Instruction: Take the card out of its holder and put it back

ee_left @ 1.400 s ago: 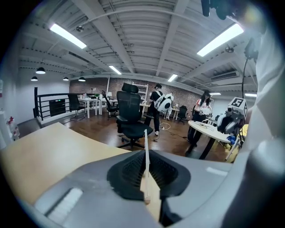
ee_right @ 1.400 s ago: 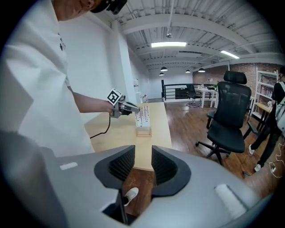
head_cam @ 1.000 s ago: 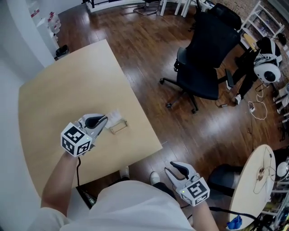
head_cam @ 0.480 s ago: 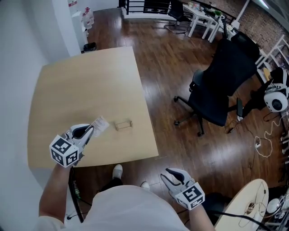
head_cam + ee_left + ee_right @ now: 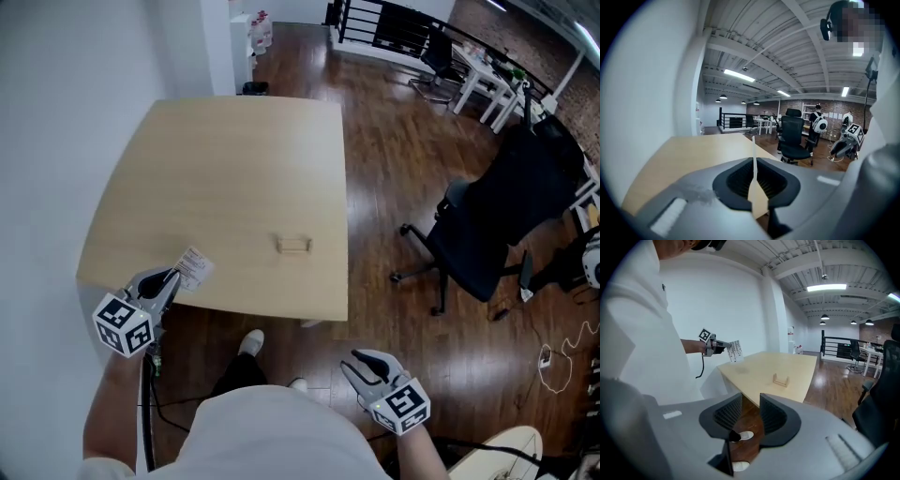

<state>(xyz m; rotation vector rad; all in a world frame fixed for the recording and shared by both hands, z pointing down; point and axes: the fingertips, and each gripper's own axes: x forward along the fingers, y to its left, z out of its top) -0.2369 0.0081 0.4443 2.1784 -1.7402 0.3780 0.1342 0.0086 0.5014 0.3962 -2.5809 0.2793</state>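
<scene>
Now, off the near edge of the desk (image 5: pixel 234 169), your right tool (image 5: pixel 360 364) hangs with jaws apart on nothing, while your left tool (image 5: pixel 172 276), well apart from the empty holder (image 5: pixel 294 245), pinches the card (image 5: pixel 194 268) by one edge: thin, light, bendy, so grip gently.

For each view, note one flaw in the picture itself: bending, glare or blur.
Head view: the table has bowed edges. Left gripper view: black rounded corners, a mosaic patch top right. Right gripper view: the ceiling lamp glares white.
</scene>
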